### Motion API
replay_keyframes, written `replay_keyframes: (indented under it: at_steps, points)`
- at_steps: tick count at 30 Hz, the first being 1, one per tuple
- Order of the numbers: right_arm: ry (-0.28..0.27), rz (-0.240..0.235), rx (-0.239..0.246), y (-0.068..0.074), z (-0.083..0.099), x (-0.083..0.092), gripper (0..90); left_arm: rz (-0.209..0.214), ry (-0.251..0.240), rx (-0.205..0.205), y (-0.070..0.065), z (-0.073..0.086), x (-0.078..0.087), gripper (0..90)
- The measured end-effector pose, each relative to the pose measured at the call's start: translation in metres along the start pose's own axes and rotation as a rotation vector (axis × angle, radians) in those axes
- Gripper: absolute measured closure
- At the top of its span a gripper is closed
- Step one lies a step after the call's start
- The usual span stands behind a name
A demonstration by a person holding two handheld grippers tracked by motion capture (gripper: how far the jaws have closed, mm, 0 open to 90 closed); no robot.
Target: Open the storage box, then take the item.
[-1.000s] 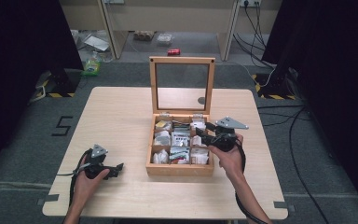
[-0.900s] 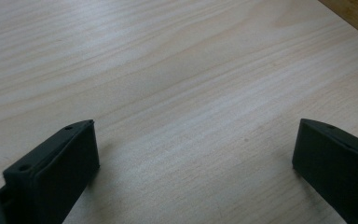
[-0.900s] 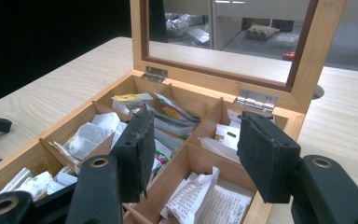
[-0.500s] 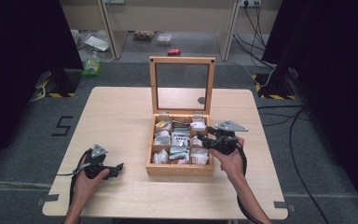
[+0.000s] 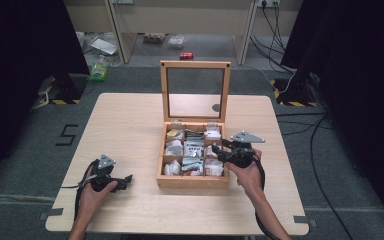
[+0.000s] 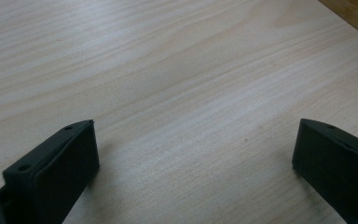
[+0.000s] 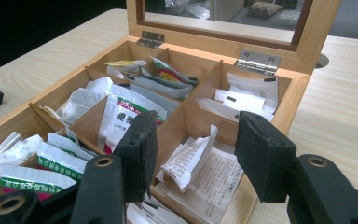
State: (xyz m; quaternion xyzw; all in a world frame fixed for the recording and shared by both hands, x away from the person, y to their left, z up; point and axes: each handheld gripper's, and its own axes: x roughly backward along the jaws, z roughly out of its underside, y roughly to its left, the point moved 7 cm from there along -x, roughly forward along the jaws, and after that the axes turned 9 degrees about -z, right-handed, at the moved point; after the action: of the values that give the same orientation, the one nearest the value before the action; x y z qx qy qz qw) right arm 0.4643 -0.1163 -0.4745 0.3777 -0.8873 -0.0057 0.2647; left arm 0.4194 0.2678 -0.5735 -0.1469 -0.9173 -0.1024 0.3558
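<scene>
Nearest the person, the left tool (image 5: 125,179) rests low on the pale wooden counter (image 5: 130,125), well apart from the box; in the left gripper view its jaws stand wide apart over bare wood grain with nothing between them. To the right, the right tool (image 7: 191,149) hovers at the near right corner of the open wooden box (image 5: 192,182), its jaws about half open, one on either side of a crumpled white paper packet (image 7: 189,156) that stands tilted in the near right compartment; the pads do not press on it, so nothing is held. Beneath that packet lies a flat printed sheet (image 7: 209,179). In the neighbouring middle compartment sits a white sachet with red and green print (image 7: 121,114), just beside the left jaw, and farther left lie green-banded sachets (image 7: 56,161). Beyond these, the back row holds more flat packets, and the glass-paned lid (image 5: 195,90) stands upright on its hinges at the far edge. Judged from this pose, the likely step is closing on the white packet. Several risks follow: the left jaw appears to hang over the divider between compartments, so a straight descent could strike the wood or catch the neighbouring sachet; the packet is thin and crumpled, so a shallow pinch could slip off or tear it; the printed sheet underneath could be drawn up with it; and a sideways pull could shift the unsteadied box across the counter.
</scene>
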Motion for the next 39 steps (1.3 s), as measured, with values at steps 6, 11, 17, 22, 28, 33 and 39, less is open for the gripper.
replay_keyframes:
  at_steps: [6,11,17,22,28,33,39]
  points:
    - [0.006,-0.001,0.000,0.000,-0.001,-0.003,48.9,0.001,0.001,-0.002,0.000,0.000,0.000,0.0]
    - [0.016,-0.011,0.000,0.001,0.002,-0.006,48.8,0.001,0.001,-0.004,0.000,0.001,0.001,0.0]
    - [0.020,-0.005,-0.001,0.000,0.004,-0.007,48.8,0.001,0.001,-0.003,0.000,0.001,0.001,0.0]
    - [0.024,0.006,0.003,-0.002,0.002,-0.008,48.9,0.001,0.000,-0.003,0.000,0.001,0.002,0.0]
    - [0.031,0.014,0.006,-0.005,0.001,-0.008,49.6,0.002,0.000,-0.003,0.000,0.002,0.002,0.0]
    - [0.057,0.011,0.005,-0.004,0.005,-0.010,52.1,0.002,0.000,-0.003,0.000,0.002,0.002,0.0]
    - [0.083,0.012,0.007,-0.004,0.007,-0.014,55.2,0.001,0.000,-0.003,0.000,0.002,0.002,0.0]
